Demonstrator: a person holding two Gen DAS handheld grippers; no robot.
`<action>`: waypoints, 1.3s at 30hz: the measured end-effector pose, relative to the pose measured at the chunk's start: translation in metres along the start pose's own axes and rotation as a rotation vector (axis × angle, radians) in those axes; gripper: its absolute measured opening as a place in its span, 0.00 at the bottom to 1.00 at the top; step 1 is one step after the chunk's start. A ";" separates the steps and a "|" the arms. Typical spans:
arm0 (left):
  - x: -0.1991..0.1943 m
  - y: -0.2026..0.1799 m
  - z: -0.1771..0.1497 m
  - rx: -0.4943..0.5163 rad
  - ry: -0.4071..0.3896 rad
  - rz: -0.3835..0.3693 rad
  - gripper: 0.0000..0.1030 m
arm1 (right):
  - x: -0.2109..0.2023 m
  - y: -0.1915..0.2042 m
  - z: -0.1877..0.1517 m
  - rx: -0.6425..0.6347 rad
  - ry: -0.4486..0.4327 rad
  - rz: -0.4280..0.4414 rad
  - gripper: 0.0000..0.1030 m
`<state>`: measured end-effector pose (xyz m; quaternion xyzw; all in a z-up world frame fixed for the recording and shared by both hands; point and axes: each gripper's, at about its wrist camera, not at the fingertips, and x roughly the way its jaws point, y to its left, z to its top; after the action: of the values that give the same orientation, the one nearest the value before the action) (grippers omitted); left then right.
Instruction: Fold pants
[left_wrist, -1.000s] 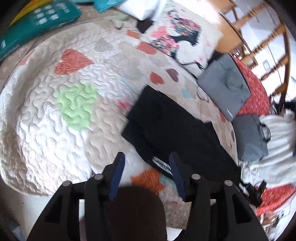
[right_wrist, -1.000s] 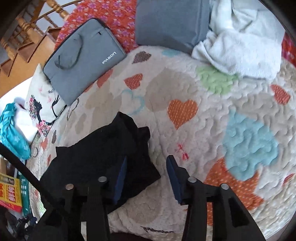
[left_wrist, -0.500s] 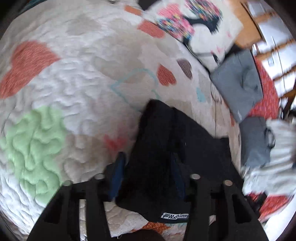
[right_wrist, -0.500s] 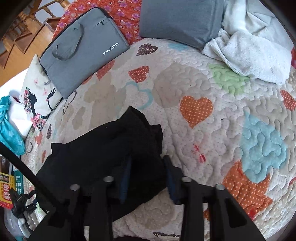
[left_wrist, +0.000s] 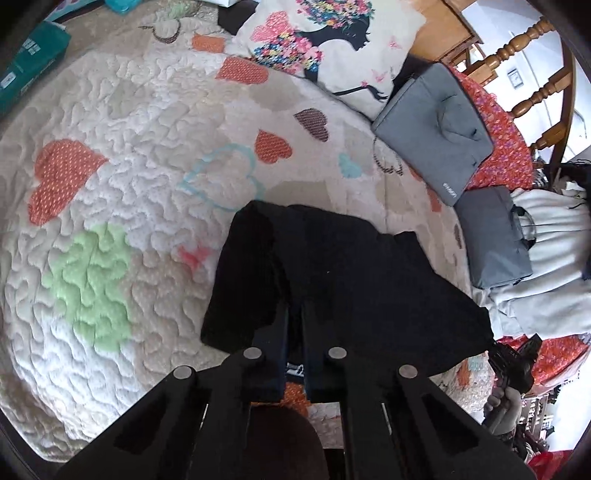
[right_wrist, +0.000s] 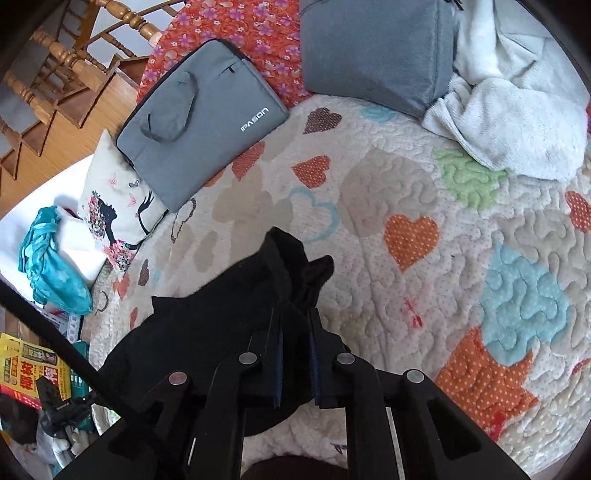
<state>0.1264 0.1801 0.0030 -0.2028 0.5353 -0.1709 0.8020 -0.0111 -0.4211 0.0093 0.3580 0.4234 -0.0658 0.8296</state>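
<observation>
Lying on a cream quilt (right_wrist: 424, 162) stitched with coloured hearts, spreading across a bed: black pants (left_wrist: 354, 273), bunched near its middle. Sitting at the quilt's far edge: a grey laptop bag (right_wrist: 207, 118) showing the mirrored word "IPASON", a second grey bag (right_wrist: 373, 48), a white towel (right_wrist: 517, 122) and a silhouette-print pillow (left_wrist: 332, 40). Rising behind: wooden railings (right_wrist: 55, 62). Clamping on pants fabric: left tongs (left_wrist: 294, 314) and right tongs (right_wrist: 295, 317).

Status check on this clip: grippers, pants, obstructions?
Left gripper and right gripper both shut on black pants. Pants bunched on heart quilt. Grey laptop bag well clear.
</observation>
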 end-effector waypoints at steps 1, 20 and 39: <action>0.005 0.004 -0.003 -0.016 0.010 0.009 0.06 | 0.002 -0.004 -0.002 0.011 0.008 -0.003 0.11; 0.003 0.037 0.006 -0.102 0.079 0.144 0.03 | 0.005 -0.040 0.004 0.107 0.082 -0.099 0.12; 0.042 -0.040 -0.013 0.116 -0.043 0.102 0.29 | 0.014 -0.008 -0.003 0.154 0.007 0.241 0.49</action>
<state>0.1275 0.1229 -0.0147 -0.1320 0.5169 -0.1561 0.8313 -0.0073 -0.4221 -0.0067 0.4693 0.3739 0.0030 0.8000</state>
